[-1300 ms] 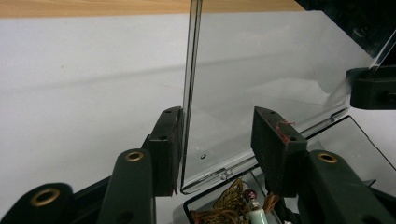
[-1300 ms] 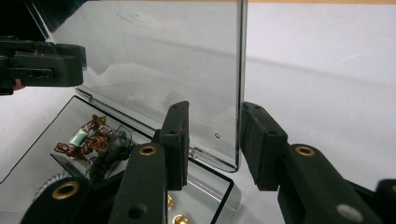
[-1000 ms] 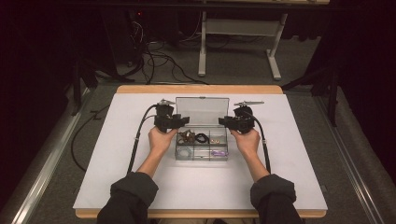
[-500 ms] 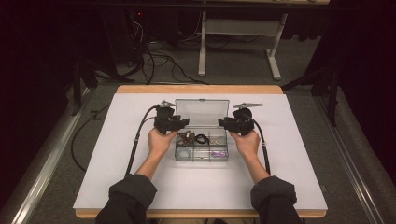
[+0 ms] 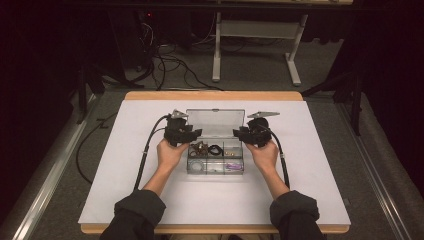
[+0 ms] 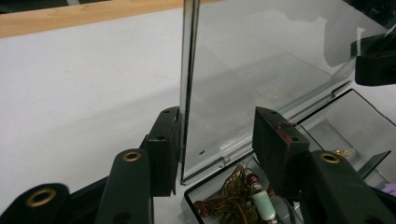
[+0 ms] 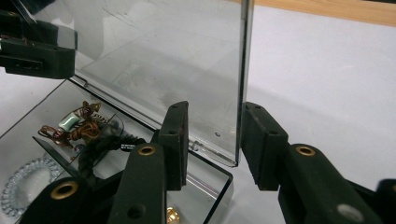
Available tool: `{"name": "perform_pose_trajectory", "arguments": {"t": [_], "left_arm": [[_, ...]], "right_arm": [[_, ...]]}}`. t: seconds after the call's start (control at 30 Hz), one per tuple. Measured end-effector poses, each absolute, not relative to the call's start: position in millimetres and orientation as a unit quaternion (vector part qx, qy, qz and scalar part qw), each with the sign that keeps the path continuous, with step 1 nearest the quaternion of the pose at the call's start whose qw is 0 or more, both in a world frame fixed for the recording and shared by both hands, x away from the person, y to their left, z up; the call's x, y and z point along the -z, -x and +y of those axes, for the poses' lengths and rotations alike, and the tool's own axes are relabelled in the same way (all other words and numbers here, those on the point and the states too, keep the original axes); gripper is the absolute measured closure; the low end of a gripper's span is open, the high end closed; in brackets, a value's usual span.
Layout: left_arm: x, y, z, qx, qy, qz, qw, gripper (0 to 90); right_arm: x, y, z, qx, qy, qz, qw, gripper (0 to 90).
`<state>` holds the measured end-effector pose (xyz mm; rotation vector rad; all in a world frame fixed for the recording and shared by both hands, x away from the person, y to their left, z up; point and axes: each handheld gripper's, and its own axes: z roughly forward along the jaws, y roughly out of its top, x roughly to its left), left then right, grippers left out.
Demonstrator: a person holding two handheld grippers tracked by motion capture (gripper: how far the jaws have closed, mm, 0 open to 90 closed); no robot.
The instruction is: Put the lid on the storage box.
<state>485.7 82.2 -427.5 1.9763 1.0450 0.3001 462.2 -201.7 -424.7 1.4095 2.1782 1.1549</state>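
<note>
A clear plastic compartment box (image 5: 215, 170) sits mid-table with its lid (image 5: 215, 121) standing upright. My left gripper (image 5: 197, 133) is at the lid's left edge, its jaws either side of the lid (image 6: 261, 70). One pad (image 6: 163, 149) lies close against the back; the other stands apart from the front. My right gripper (image 5: 236, 133) straddles the lid's right edge (image 7: 244, 70) the same way, with gaps at both pads. Both grippers (image 6: 217, 140) (image 7: 215, 140) are open. A brown wire trinket (image 6: 236, 196) with a pale green bead lies in the box.
The box also holds a black hair tie (image 5: 215, 149), a clear coil band (image 7: 21, 186), something purple (image 5: 232, 165) and a small gold piece (image 7: 173, 213). White mat (image 5: 125, 165) covers the table (image 5: 210, 95), with open room on both sides.
</note>
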Motion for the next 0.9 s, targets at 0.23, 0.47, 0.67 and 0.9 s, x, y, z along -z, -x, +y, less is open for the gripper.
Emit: {"name": "perform_pose_trajectory", "arguments": {"t": [0.23,0.47,0.67,0.9], "left_arm": [[427.6,-482.9,84.5,-0.116,-0.791,0.417,0.433,51.3],[425.7,-479.2,84.0,-0.12,-0.793,0.411,0.433,50.9],[426.4,-475.3,85.0,-0.124,-0.792,0.408,0.437,50.6],[426.3,-470.5,87.2,-0.128,-0.792,0.404,0.439,50.7]], "right_arm": [[424.3,-460.0,-200.4,-0.402,-0.487,0.76,0.151,63.3],[423.1,-457.5,-201.0,-0.398,-0.479,0.768,0.149,62.3],[422.5,-454.5,-200.1,-0.396,-0.477,0.77,0.151,61.2],[420.0,-451.9,-198.9,-0.391,-0.47,0.776,0.152,59.7]]}}
